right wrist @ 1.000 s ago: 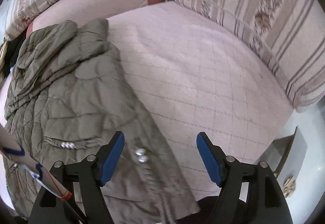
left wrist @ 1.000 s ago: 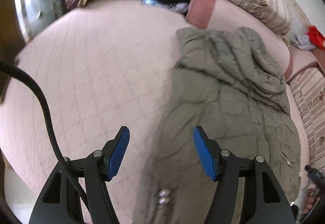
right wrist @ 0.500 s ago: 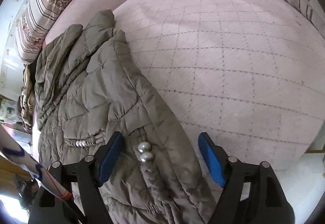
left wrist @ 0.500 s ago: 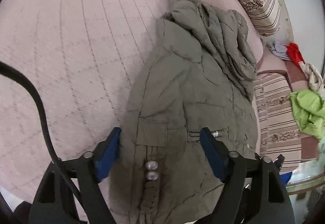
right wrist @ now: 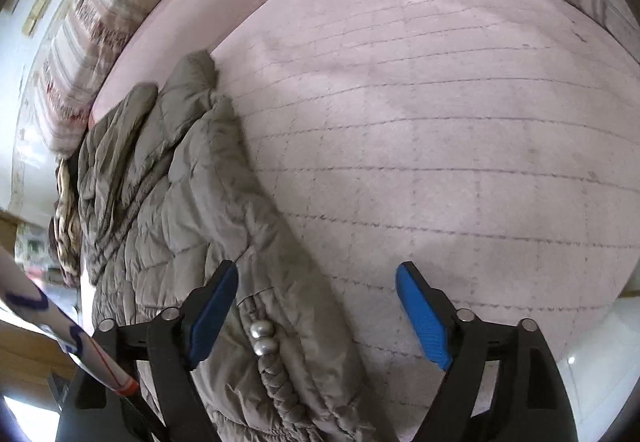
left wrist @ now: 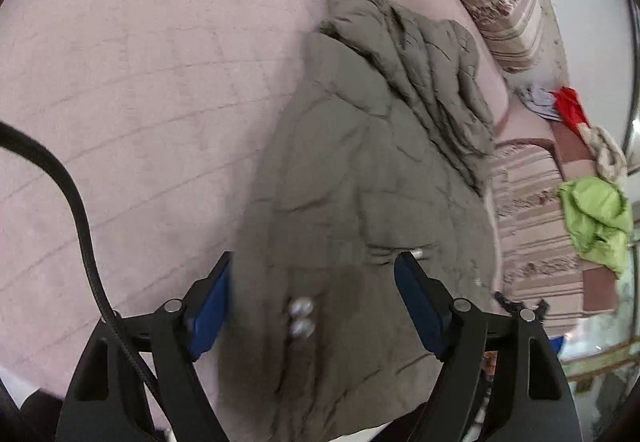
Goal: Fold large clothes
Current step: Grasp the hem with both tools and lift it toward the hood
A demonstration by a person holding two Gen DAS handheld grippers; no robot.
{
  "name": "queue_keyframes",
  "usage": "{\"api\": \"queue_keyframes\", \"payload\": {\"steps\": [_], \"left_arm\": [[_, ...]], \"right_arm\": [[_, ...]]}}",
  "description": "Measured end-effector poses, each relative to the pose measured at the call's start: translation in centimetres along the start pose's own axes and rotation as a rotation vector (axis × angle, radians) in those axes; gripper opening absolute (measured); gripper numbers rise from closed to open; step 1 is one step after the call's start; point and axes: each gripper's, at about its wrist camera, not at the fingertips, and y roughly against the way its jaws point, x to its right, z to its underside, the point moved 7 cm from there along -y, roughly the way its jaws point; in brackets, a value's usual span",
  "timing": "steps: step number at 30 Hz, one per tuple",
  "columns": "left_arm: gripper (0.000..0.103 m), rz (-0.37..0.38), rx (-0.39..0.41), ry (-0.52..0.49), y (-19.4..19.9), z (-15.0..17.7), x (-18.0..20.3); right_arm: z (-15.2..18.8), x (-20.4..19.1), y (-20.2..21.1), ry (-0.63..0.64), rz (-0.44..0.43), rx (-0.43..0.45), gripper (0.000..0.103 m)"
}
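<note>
Jacket (left wrist: 360, 169) hem now fills both views; left hand-held gripper (left wrist: 312, 306) and right hand-held gripper (right wrist: 316, 314) dropped lower, jaws opening, pinching nothing; beads at 6 o'clock.

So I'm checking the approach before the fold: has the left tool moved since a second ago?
Yes. The left tool has dropped toward the jacket; its hem beads now lie between the opening jaws, untouched.

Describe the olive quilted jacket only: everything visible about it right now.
The jacket is olive-grey, quilted and puffy, of matte fabric. It lies crumpled lengthwise on the pink quilted bed cover, bunched at its far end. A braided cord with two silver beads lies on its near end. The left gripper and right gripper straddle that end, jaws opening, pads not pressing it.
</note>
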Motion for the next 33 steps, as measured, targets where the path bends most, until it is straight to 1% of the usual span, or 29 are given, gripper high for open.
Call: {"api": "queue_keyframes", "payload": {"steps": [2, 4, 5, 7, 8, 10, 13, 15, 16, 18, 21, 23, 25, 26, 27, 30, 31, 33], "left_arm": [[0.09, 0.032, -0.015, 0.003, -1.0, -0.2, 0.1], [0.091, 0.069, -0.006, 0.009, -0.9, 0.0, 0.3], [0.091, 0.089, -0.013, 0.008, -0.9, 0.3, 0.5], [0.091, 0.17, -0.047, 0.023, -0.6, 1.7, 0.5], [0.091, 0.189, -0.052, 0.027, -0.5, 2.1, 0.4], [0.091, 0.24, -0.065, 0.038, 0.0, 4.0, 0.2], [0.091, 0.28, -0.09, 0.026, -0.3, 6.1, 0.8], [0.091, 0.268, -0.081, -0.002, -0.7, 6.6, 1.3], [0.091, 0.263, -0.077, -0.008, -0.8, 6.6, 1.4], [0.09, 0.271, -0.077, 0.013, -1.2, 6.0, 1.7], [0.088, 0.254, -0.071, 0.027, -1.8, 5.4, 2.1], [0.087, 0.222, -0.061, 0.017, -2.2, 5.3, 2.5], [0.084, 0.169, -0.043, -0.012, -2.4, 5.4, 2.9], [0.08, 0.144, -0.038, -0.025, -2.5, 5.5, 3.0], [0.074, 0.117, -0.033, -0.037, -2.4, 5.6, 3.0], [0.066, 0.062, -0.02, -0.043, -2.3, 5.8, 2.7], [0.064, 0.046, -0.018, -0.035, -2.4, 5.7, 2.6], [0.062, 0.019, -0.021, -0.022, -2.5, 5.6, 2.5]], "right_arm": [[0.7, -0.9, -0.6, 0.044, -0.019, -0.038, 0.09], [1.6, -1.5, -0.6, 0.078, -0.053, -0.075, 0.09], [2.4, -2.0, -0.7, 0.098, -0.093, -0.114, 0.09], [3.6, -2.2, -0.5, 0.118, -0.143, -0.157, 0.09], [4.1, -2.3, -0.5, 0.121, -0.165, -0.171, 0.09], [5.0, -2.1, -0.2, 0.098, -0.234, -0.195, 0.09], [5.8, -1.7, -0.2, 0.032, -0.33, -0.216, 0.09], [6.0, -1.6, -0.1, -0.004, -0.369, -0.217, 0.089], [6.0, -1.6, -0.2, -0.002, -0.372, -0.214, 0.088], [6.5, -1.9, -0.3, -0.003, -0.395, -0.217, 0.087], [8.0, -3.1, -0.7, 0.024, -0.428, -0.25, 0.082], [8.9, -3.8, -0.9, 0.061, -0.416, -0.259, 0.079], [9.7, -4.3, -0.9, 0.093, -0.383, -0.248, 0.074], [10.0, -4.4, -0.9, 0.099, -0.368, -0.239, 0.072], [10.2, -4.5, -0.9, 0.101, -0.361, -0.232, 0.068], [10.7, -4.6, -1.0, 0.09, -0.359, -0.218, 0.061], [10.8, -4.6, -1.0, 0.081, -0.36, -0.215, 0.061], [10.8, -5.0, -1.2, 0.078, -0.359, -0.213, 0.061]]}}
